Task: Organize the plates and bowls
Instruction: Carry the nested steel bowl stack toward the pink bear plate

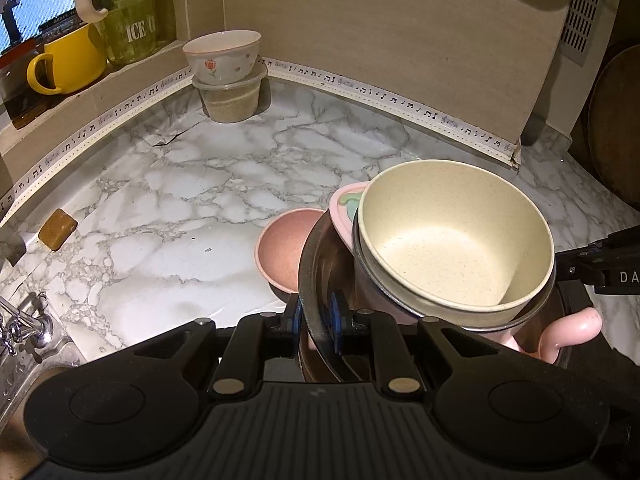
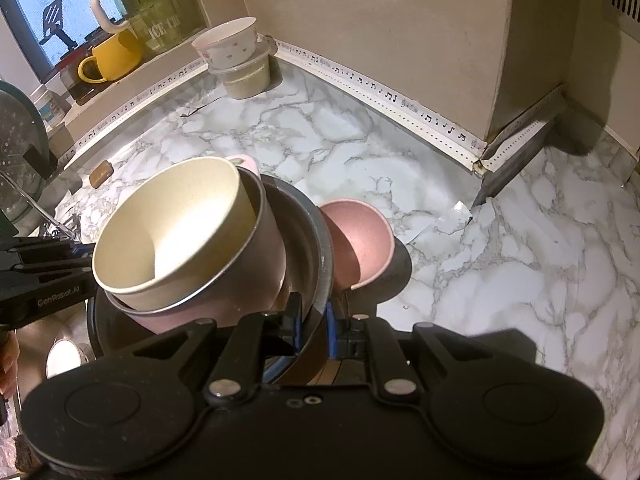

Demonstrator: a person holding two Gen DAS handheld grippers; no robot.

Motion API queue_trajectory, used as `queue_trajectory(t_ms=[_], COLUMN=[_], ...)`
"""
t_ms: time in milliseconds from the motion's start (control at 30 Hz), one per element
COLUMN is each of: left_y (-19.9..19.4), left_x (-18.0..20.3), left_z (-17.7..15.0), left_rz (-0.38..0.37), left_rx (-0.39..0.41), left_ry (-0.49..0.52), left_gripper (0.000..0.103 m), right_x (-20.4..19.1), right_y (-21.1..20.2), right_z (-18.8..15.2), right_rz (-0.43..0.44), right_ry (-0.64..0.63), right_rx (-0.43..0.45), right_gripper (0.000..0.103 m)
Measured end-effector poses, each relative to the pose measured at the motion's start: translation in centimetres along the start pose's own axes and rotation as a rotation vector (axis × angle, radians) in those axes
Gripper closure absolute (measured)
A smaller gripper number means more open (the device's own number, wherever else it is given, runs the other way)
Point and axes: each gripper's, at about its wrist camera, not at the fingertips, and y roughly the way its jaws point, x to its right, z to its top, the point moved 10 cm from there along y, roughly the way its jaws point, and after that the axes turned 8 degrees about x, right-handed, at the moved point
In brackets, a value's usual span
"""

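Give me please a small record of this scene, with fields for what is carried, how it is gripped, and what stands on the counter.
carried: metal bowl holding a pink mug, a smaller metal bowl and a cream bowl
left gripper: jaws shut on the metal bowl's rim
right gripper: jaws shut on the opposite rim
beside the stack: pink bowl; contact unclear
counter: marble pattern
back corner: floral bowl on a lidded plastic container
ledge: yellow mug, glass jar
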Motion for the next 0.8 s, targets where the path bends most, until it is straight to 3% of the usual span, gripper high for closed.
queue_trajectory(t_ms=[800], left_y=[0.47], left_x=[0.01], left_z=[-0.86], left_rz=[0.0], left_rx=[-0.009], left_ry=[-0.019], left_gripper=[0.089], right_x=[-0.35], right_y=[0.2], right_z=[-0.56], right_rz=[0.0], right_ry=[-0.015], right_rx=[-0.004], right_gripper=[0.085])
